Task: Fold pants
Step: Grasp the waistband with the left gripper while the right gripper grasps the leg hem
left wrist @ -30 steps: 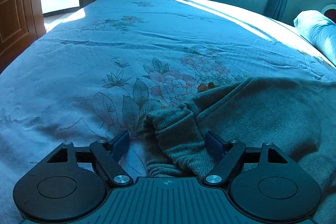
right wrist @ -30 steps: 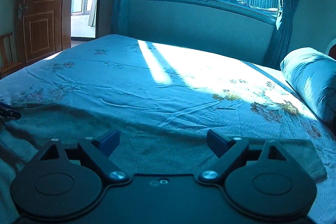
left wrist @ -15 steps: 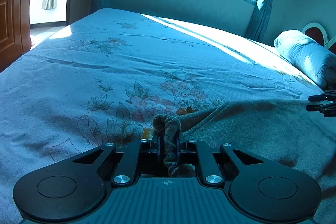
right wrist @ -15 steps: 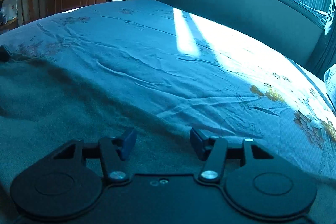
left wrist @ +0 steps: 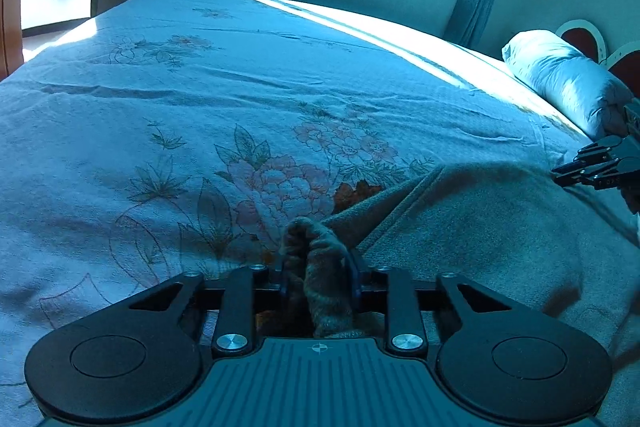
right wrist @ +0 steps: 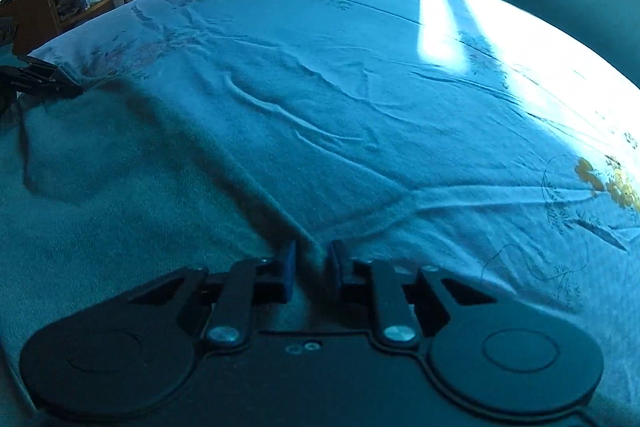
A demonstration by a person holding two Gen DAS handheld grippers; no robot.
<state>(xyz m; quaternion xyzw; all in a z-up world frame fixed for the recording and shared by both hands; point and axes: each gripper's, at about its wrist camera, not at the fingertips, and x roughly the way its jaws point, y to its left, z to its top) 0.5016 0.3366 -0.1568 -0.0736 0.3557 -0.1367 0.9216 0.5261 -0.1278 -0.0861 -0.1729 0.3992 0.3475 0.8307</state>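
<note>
Because the pants (left wrist: 480,227) are soft, thick knit spread flat on the bed (left wrist: 240,99), they likely drape and sag, so edges and corners look like the best holds. The left gripper (left wrist: 318,279) has its jaws clamped on a bunched cuff, while the right gripper (right wrist: 312,271) pinches a fabric ridge at the far edge. A pillow (left wrist: 568,83) lies well apart; nothing blocks the fold.
</note>
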